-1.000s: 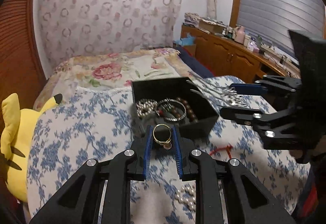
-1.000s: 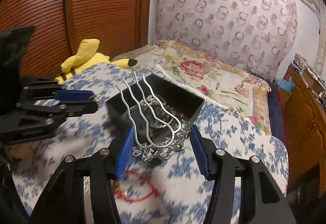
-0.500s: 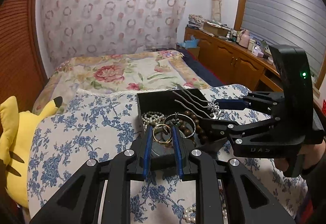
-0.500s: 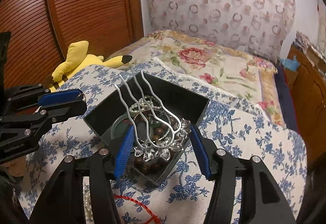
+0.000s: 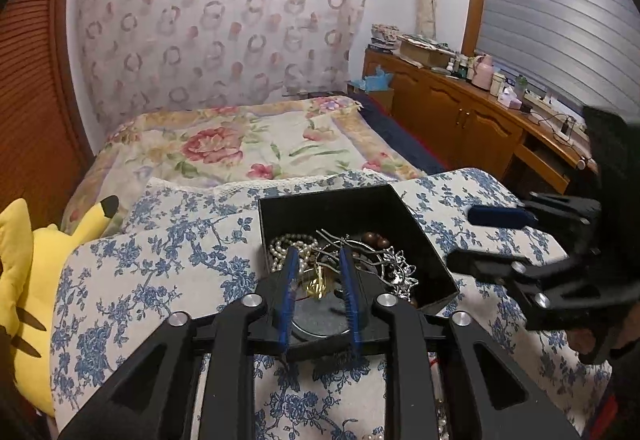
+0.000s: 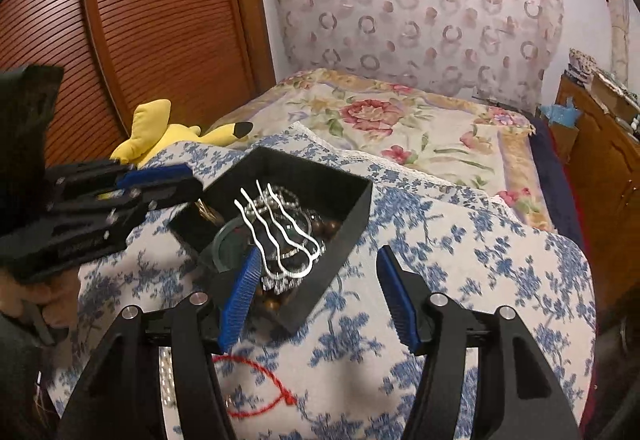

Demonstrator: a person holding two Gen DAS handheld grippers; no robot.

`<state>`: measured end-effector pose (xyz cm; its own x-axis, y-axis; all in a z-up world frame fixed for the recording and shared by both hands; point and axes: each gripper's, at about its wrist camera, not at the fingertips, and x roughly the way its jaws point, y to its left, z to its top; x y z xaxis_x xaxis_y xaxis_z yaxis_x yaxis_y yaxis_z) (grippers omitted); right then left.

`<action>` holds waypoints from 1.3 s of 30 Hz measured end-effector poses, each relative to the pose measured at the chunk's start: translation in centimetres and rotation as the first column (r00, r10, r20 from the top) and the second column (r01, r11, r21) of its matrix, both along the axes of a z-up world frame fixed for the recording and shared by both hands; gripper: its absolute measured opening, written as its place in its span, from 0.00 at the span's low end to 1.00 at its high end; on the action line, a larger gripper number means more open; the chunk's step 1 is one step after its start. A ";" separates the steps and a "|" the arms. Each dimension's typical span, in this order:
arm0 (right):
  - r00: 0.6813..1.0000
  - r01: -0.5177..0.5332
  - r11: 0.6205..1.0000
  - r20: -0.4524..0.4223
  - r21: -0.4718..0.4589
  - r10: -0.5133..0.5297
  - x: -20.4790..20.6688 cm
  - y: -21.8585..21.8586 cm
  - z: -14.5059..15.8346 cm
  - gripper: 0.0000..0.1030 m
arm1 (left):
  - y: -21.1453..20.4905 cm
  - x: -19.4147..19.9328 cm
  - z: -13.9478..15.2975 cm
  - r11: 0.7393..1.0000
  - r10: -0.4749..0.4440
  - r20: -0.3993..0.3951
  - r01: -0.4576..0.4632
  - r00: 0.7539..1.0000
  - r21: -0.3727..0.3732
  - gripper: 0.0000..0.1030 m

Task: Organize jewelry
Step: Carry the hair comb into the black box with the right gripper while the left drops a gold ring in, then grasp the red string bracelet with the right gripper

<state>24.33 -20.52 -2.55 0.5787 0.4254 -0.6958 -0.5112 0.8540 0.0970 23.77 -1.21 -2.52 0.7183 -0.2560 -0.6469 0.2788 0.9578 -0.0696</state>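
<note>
A black jewelry box sits on the blue-flowered cloth and holds pearls, brown beads and a bangle. My left gripper hovers over the box's near edge, its blue pads parted a little; a gold ring shows between them, blurred, apparently loose. The silver hair comb lies in the box. My right gripper is open wide just behind the comb, empty. It also shows in the left wrist view.
A red cord bracelet and a pearl strand lie on the cloth near me. A yellow plush toy sits at the left edge. A floral bed lies beyond; wooden cabinets stand to the right.
My right gripper set the hair comb in the box, opened and drew back. My left gripper moved over the box and its pads widened, with the gold ring dropping lower between them.
</note>
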 end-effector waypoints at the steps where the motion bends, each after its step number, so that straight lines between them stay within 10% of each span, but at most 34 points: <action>1: 1.000 -0.005 1.000 0.007 -0.001 0.005 -0.7 -0.2 0.0 0.61 | 0.0 -0.1 0.1 1.000 0.004 0.003 -0.004 1.000 -0.001 0.31; 11: 0.996 -0.090 0.996 -0.019 -0.022 0.090 -6.0 -0.7 -2.1 0.47 | -0.2 -3.7 -0.1 0.999 -0.017 0.028 0.015 0.999 0.042 0.54; 28: 0.984 -0.161 0.972 -0.106 -0.172 0.144 -5.4 1.3 -6.3 0.34 | 2.4 -9.9 -4.4 0.997 -0.044 -0.068 0.048 0.997 0.061 0.56; 32: 0.980 -0.187 0.967 -0.096 -0.172 0.173 -5.8 1.6 -6.3 0.09 | 2.9 -10.3 -5.2 0.998 -0.036 -0.092 0.041 0.995 0.051 0.56; 39: 0.987 -0.158 0.977 -0.053 -0.146 0.152 -6.9 0.4 -5.4 0.06 | 2.7 -11.0 -5.7 0.998 -0.041 -0.110 0.045 0.993 0.034 0.56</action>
